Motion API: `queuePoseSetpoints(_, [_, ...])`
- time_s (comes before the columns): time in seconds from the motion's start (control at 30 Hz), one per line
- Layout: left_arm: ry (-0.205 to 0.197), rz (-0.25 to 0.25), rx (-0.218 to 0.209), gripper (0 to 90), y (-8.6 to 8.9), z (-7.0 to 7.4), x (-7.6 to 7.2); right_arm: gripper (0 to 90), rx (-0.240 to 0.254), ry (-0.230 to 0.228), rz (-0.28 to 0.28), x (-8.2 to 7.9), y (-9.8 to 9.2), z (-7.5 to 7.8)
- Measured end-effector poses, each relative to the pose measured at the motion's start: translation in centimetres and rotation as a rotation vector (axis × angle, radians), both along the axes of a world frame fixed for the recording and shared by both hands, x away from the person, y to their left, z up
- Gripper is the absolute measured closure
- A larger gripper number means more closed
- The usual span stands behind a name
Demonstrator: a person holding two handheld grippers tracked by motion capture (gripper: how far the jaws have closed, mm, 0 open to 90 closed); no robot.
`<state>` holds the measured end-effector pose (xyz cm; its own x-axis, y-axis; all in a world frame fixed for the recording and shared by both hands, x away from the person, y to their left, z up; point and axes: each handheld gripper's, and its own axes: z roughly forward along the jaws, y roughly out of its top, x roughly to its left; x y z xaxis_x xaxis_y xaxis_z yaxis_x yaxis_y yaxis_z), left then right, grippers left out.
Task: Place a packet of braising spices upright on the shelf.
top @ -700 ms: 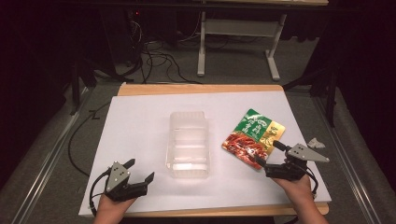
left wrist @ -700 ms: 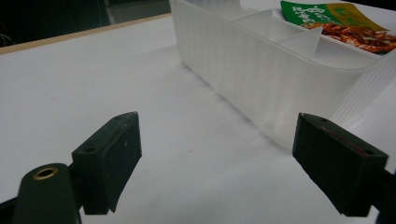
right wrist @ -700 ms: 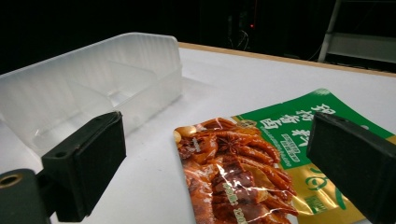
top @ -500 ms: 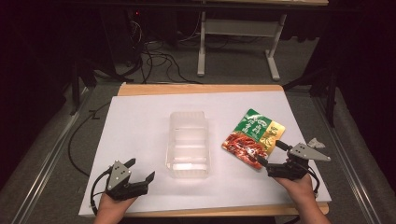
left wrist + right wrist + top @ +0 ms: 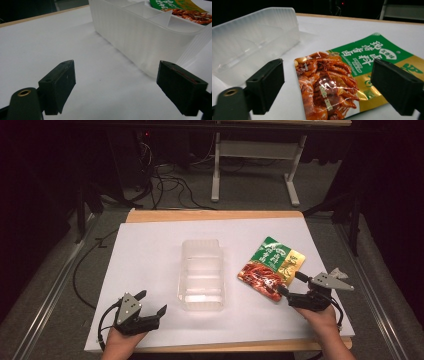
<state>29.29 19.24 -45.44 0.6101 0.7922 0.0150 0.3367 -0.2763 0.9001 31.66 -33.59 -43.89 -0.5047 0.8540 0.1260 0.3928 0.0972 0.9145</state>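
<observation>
A food pouch (image 5: 272, 267) with red and green print is seen lying flat on the white table cover (image 5: 145, 255), at the right of the middle of the high view. It lies just beside the clear plastic box (image 5: 201, 241), which sits in the middle, and the two are not touching.

The right gripper (image 5: 289, 283) is held low at the lower right, right at the near corner of the pouch. Its jaws are spread wide and nothing is squeezed by them. In the right gripper view the pouch (image 5: 342, 82) is seen just ahead, between the two black jaws.

The left gripper (image 5: 152, 301) is rested at the lower left, well apart from the pouch. Its jaws are spread too, with nothing between them.

It looks like the pouch is about to be picked up. The pouch is flat and slippery, so one jaw should be slid under its near edge. Only the edge should be pinched, not the puffy middle. The jaws should be shut slowly and firmly. The pouch should then be lifted gently, so that it is not dropped or knocked against the box.
</observation>
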Motion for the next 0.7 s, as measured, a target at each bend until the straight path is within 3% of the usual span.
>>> queuePoseSetpoints(0.23, [0.0, -0.002, 0.0, 16.1, -0.1, 0.0, 0.0, 15.0, -0.006, 0.069, 0.008, 0.2, 0.2, -0.6])
queuePoseSetpoints(0.37, [-0.003, -0.014, 0.006, 16.1, -0.3, 0.0, 0.1, 15.8, -0.001, 0.142, -0.018, 0.5, -0.2, -1.3])
queuePoseSetpoints(0.43, [-0.004, -0.019, 0.007, 16.1, -0.3, 0.0, 0.2, 16.0, 0.001, 0.152, -0.025, 0.6, -0.4, -1.5])
queuePoseSetpoints(0.6, [-0.003, -0.026, 0.013, 16.1, -0.4, -0.1, 0.3, 16.0, 0.027, 0.204, -0.086, 1.6, -1.6, -2.4])
queuePoseSetpoints(0.7, [-0.004, -0.022, 0.018, 16.1, -0.3, -0.1, 0.0, 16.0, 0.034, 0.217, -0.154, 3.6, -2.5, -2.5])
